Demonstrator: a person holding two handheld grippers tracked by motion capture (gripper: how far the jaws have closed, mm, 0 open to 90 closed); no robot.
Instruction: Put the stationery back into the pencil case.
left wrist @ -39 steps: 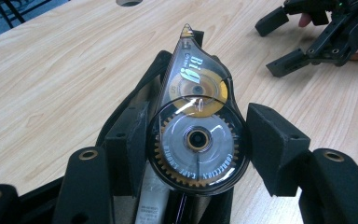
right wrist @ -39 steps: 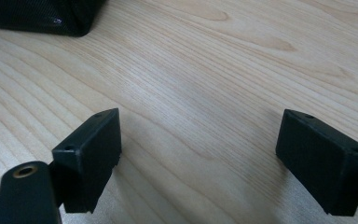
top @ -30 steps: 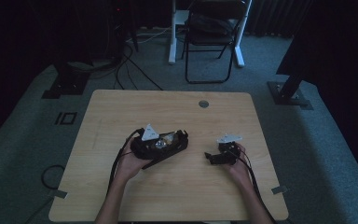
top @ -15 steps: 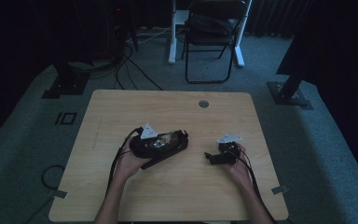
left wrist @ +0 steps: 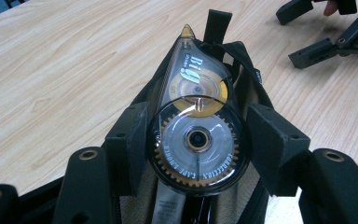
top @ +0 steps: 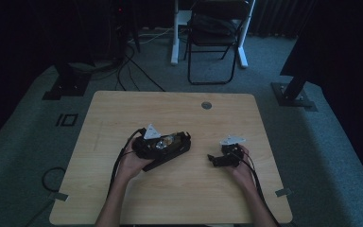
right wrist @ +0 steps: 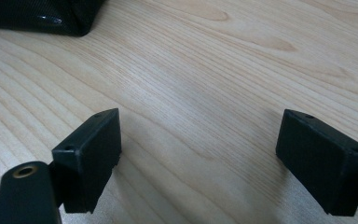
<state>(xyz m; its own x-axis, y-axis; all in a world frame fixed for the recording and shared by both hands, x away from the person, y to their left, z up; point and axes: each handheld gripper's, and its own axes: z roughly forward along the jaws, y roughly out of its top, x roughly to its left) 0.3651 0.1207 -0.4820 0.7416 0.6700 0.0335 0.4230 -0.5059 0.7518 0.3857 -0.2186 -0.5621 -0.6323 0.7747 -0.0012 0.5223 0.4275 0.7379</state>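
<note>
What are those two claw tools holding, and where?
The left gripper clamps a correction tape dispenser by its round wheel end, over a black pouch. The right gripper holds nothing.

A wooden table [top: 123,123] is seen with 2 grippers on it: the left gripper [top: 182,142] is held over a black pouch [top: 170,150], the right gripper [top: 213,160] well apart.

Correction tape dispenser [left wrist: 196,135]: "Big" printed near its tip; ring text around the gear reads "CORRECTION TAPE RUNNER", partly blurred.
</note>
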